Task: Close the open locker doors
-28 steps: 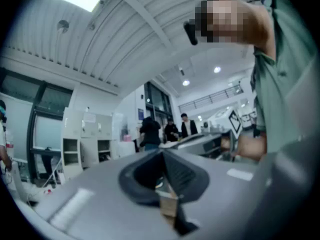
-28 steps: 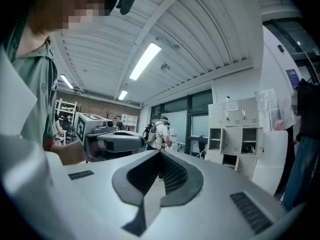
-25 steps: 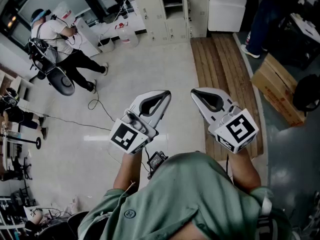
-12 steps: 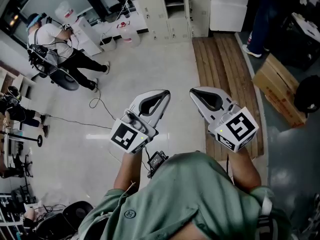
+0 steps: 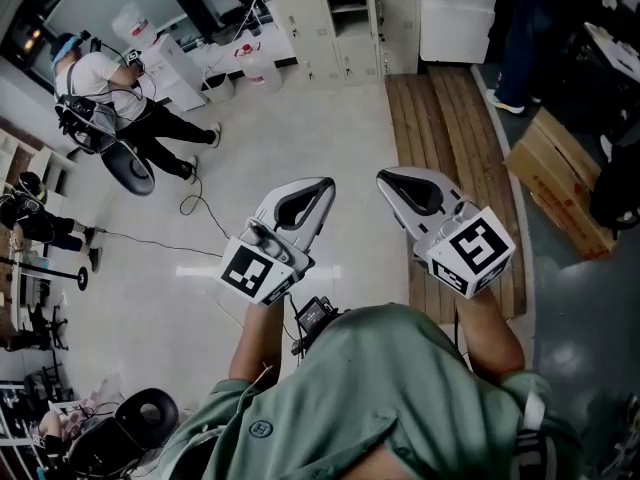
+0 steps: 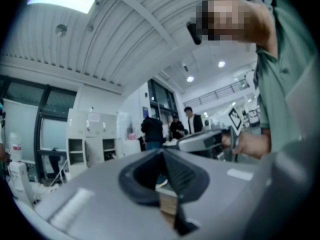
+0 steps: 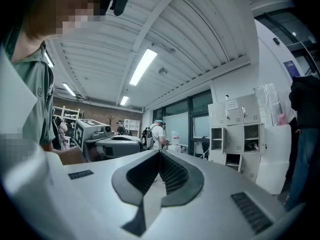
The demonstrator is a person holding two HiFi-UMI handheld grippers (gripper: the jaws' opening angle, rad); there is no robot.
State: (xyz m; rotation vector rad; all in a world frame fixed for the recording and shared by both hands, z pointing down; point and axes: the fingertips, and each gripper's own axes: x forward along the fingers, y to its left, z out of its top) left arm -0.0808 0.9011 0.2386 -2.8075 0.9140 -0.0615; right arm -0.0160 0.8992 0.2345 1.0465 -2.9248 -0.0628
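The white lockers [image 5: 340,18] stand far ahead across the floor, with an open compartment [image 5: 348,0] showing dark and a white door panel [image 5: 458,13] swung out at their right. In the right gripper view the lockers [image 7: 240,134] show several open compartments [image 7: 251,138]; the left gripper view has the lockers [image 6: 95,144] small at the left. My left gripper [image 5: 328,182] and right gripper [image 5: 383,176] are held side by side at chest height, both shut on nothing and well short of the lockers. Each one shows in the other's view: right gripper [image 6: 205,140], left gripper [image 7: 115,144].
A wooden slatted platform [image 5: 450,148] runs toward the lockers on the right. Cardboard boxes [image 5: 555,173] lie at the far right. A person with a backpack rig [image 5: 110,88] stands at the far left, and a cable [image 5: 190,218] trails over the pale floor. Another person [image 5: 525,38] stands near the lockers.
Both grippers have stayed shut and almost still. The view has drifted slightly, and the person at the far left has shifted a little.
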